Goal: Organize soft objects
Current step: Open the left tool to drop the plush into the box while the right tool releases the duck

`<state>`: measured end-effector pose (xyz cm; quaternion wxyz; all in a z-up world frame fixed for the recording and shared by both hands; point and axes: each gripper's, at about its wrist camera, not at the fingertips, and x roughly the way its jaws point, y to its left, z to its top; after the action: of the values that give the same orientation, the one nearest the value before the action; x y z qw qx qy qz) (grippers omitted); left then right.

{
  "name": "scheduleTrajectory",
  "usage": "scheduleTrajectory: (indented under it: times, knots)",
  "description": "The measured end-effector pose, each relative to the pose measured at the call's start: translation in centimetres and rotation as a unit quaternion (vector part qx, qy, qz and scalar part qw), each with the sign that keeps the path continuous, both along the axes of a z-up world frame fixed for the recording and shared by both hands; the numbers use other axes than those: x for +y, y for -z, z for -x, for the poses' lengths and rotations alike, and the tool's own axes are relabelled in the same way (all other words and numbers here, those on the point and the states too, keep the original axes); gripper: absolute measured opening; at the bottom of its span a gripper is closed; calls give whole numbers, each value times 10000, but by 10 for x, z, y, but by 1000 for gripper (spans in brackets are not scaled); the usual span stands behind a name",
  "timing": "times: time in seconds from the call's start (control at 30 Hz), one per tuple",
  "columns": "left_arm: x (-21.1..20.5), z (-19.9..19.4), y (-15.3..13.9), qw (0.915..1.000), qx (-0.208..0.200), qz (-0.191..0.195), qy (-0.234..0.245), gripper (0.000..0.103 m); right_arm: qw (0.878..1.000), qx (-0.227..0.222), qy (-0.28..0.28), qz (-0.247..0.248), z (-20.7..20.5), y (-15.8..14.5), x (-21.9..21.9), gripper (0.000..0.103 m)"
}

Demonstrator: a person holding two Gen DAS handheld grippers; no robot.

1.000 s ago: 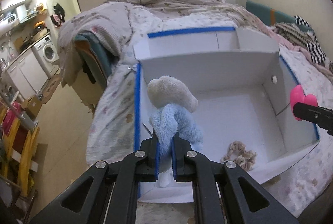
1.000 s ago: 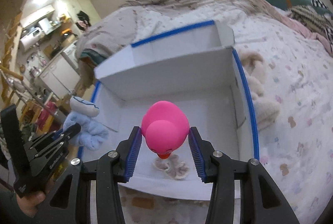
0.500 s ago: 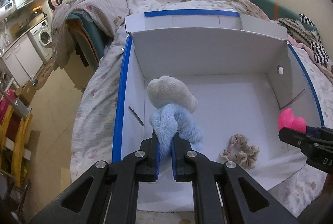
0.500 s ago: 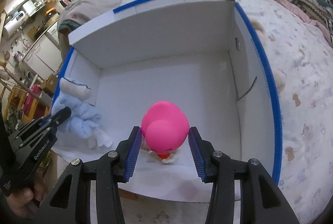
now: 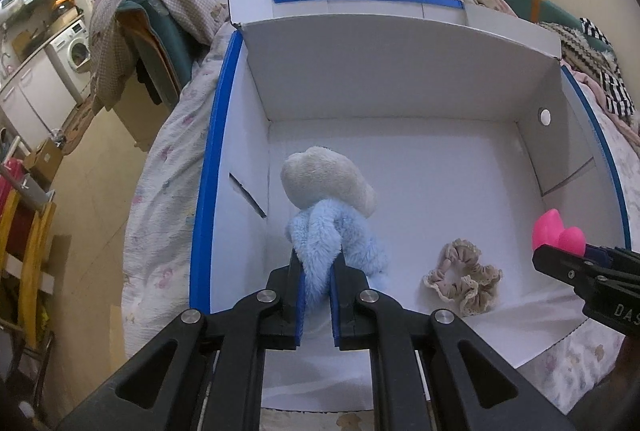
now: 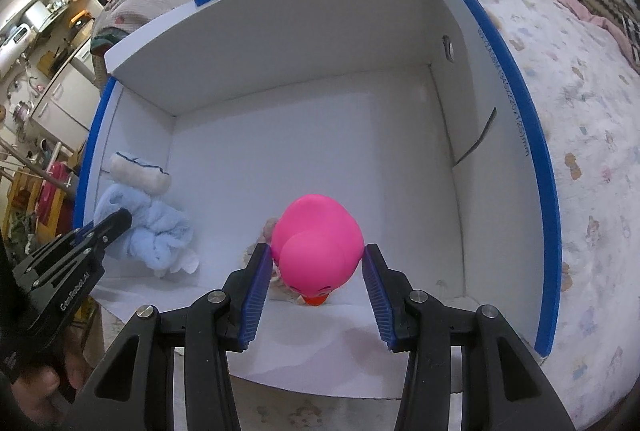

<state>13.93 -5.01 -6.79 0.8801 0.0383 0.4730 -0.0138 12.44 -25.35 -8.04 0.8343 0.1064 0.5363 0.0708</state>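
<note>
Plush toy (image 5: pixel 320 231) is pinched in the left gripper's (image 5: pixel 317 263) nearly closed jaws; right gripper's (image 6: pixel 316 271) half-spread jaws clamp pink duck (image 6: pixel 316 243).

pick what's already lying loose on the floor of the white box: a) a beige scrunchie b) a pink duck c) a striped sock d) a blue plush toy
a: the beige scrunchie lies free on the bottom of the white box, while the pink duck sits clamped in the right tongs and the blue plush toy is pinched in the left tongs.
</note>
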Motion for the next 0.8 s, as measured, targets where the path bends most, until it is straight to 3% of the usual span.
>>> scheduleTrajectory:
  times: [0.33, 0.43, 0.47, 0.5, 0.8]
  knots:
    - [-2, 0, 5, 9998, 90, -151, -65, 17, 9999, 83, 47, 70, -1, 3, 0, 49]
    - [-3, 1, 4, 9997, 39, -235, -73, 39, 9999, 88, 62, 63, -1, 3, -1, 49]
    - [-3, 2, 3, 9997, 19, -228, -80, 56, 9999, 90, 63, 65, -1, 3, 0, 49]
    - [-2, 3, 1, 9998, -18, -171, -71, 60, 9999, 93, 58, 71, -1, 3, 0, 49]
    - [-4, 3, -2, 9998, -66, -150, -69, 61, 9999, 108, 66, 87, -3, 3, 0, 49]
